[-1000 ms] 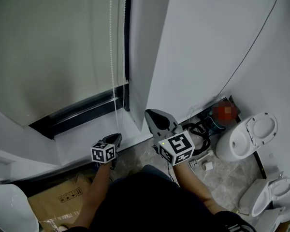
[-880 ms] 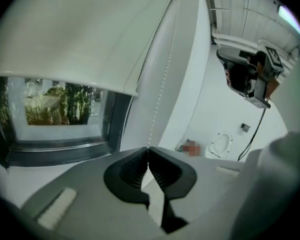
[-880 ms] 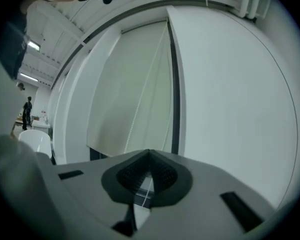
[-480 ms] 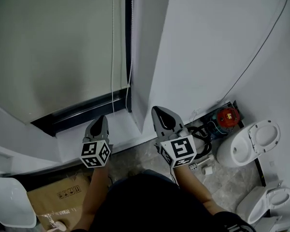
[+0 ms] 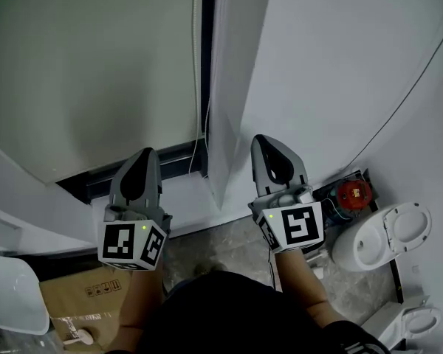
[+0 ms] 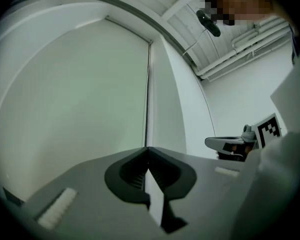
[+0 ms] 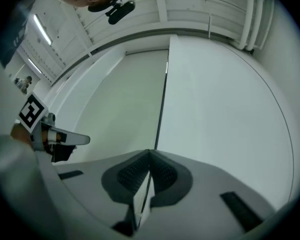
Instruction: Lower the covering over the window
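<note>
A pale roller blind hangs over most of the window, with a dark uncovered strip left at the bottom. Its thin cord drops along the blind's right edge and loops just above the sill. In the head view my left gripper is raised in front of the lower blind, left of the cord, shut and holding nothing. My right gripper stands right of the cord before the white wall pillar, also shut on nothing. Each gripper view shows closed jaws pointing at the blind.
A white sill runs under the window. On the floor to the right stand two toilets and a red object among cables. A cardboard box and a white fixture lie at lower left.
Both grippers have risen toward the window, the left one much more, tipping from pointing down to pointing at the blind. Both stayed shut.
</note>
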`<state>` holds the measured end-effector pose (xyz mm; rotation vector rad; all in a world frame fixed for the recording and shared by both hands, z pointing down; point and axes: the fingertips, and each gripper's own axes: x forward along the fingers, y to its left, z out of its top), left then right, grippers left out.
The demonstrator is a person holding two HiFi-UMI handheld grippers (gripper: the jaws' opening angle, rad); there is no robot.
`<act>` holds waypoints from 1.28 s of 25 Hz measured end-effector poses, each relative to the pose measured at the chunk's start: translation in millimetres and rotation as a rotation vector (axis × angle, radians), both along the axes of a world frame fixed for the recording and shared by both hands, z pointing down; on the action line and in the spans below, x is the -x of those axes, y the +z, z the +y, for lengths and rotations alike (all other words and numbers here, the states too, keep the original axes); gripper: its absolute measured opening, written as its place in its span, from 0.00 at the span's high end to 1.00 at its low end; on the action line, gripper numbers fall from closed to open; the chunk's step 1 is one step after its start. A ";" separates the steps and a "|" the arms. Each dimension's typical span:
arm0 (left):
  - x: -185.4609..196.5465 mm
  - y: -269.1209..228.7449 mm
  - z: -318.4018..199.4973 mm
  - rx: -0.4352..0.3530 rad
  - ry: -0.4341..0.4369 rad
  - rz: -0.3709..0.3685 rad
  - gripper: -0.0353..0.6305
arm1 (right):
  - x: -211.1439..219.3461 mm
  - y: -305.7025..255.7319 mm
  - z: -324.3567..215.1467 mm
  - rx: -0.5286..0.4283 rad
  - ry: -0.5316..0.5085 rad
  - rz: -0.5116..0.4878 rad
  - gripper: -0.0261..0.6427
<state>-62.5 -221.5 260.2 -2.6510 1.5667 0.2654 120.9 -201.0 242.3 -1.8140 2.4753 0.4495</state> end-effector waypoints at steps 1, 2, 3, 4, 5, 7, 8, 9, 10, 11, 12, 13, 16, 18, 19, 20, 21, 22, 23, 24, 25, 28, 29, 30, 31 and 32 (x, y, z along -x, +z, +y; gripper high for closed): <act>-0.7 -2.6 1.5 0.001 -0.007 -0.002 0.93 | -1.1 -3.2 0.4 -0.005 -0.006 -0.002 0.94; -1.9 -3.8 3.1 0.004 -0.012 -0.002 0.93 | -3.0 -5.4 1.2 -0.007 -0.010 -0.005 0.94; -3.5 -4.6 4.9 0.006 -0.015 -0.001 0.93 | -5.5 -7.0 2.6 -0.009 -0.011 -0.009 0.94; -5.5 -5.4 7.1 0.006 -0.017 0.000 0.93 | -8.2 -8.0 4.5 -0.010 -0.010 -0.011 0.94; -7.5 -5.9 9.7 0.005 -0.018 -0.001 0.93 | -10.4 -7.8 6.6 -0.009 -0.009 -0.009 0.94; -11.7 -5.1 15.6 0.003 -0.020 -0.010 0.93 | -12.8 -3.6 10.9 0.003 -0.012 0.003 0.94; -14.0 -3.7 18.7 0.002 -0.020 -0.016 0.93 | -13.8 -1.1 13.4 0.008 -0.018 0.003 0.94; -16.3 -1.7 21.7 0.001 -0.020 -0.023 0.93 | -14.9 1.1 15.9 0.009 -0.024 -0.004 0.94; -18.4 1.0 24.3 0.000 -0.020 -0.027 0.93 | -16.1 3.1 18.1 0.007 -0.029 -0.015 0.94; -20.2 4.4 26.5 0.001 -0.020 -0.029 0.93 | -17.1 5.2 20.1 0.004 -0.032 -0.024 0.94; -21.9 8.3 28.5 0.004 -0.021 -0.030 0.93 | -17.9 7.8 22.0 0.002 -0.032 -0.033 0.94; -23.7 12.3 30.8 0.009 -0.020 -0.030 0.93 | -18.0 10.8 24.3 0.003 -0.034 -0.040 0.94; -26.9 19.4 38.0 0.025 -0.017 -0.028 0.93 | -15.4 16.7 32.3 0.016 -0.045 -0.038 0.94; -28.8 19.2 42.4 0.023 -0.019 -0.025 0.93 | -15.9 15.1 36.5 0.014 -0.048 -0.030 0.94; -30.4 19.1 44.2 0.021 -0.017 -0.025 0.93 | -16.9 14.0 37.7 0.009 -0.046 -0.030 0.94; -32.2 19.7 45.9 0.020 -0.012 -0.025 0.93 | -17.5 13.9 38.3 0.007 -0.045 -0.034 0.94; -33.5 20.8 47.4 0.022 -0.007 -0.025 0.93 | -17.3 15.1 38.5 0.009 -0.045 -0.041 0.94; -34.1 22.1 48.8 0.025 -0.004 -0.025 0.93 | -16.0 17.3 38.4 0.014 -0.049 -0.048 0.94; -33.8 23.1 49.7 0.027 -0.003 -0.024 0.93 | -14.0 19.7 38.2 0.021 -0.054 -0.052 0.94; -33.0 23.5 50.3 0.028 -0.003 -0.024 0.93 | -11.8 21.6 38.1 0.026 -0.058 -0.053 0.94; -32.4 23.6 50.5 0.027 -0.003 -0.025 0.93 | -10.1 22.4 38.3 0.028 -0.061 -0.051 0.94; -34.4 23.4 49.8 0.021 -0.001 -0.028 0.93 | -11.1 20.8 39.2 0.018 -0.060 -0.050 0.94; -36.2 23.4 49.8 0.020 0.000 -0.029 0.93 | -12.7 20.5 39.3 0.016 -0.058 -0.051 0.94; -38.4 23.4 50.0 0.020 0.003 -0.031 0.93 | -14.5 20.8 39.3 0.017 -0.056 -0.053 0.94; -40.6 23.4 50.3 0.019 0.006 -0.033 0.93 | -16.3 21.3 39.2 0.018 -0.054 -0.055 0.94; -42.8 23.4 50.6 0.018 0.009 -0.035 0.93 | -18.0 21.9 39.1 0.020 -0.053 -0.057 0.94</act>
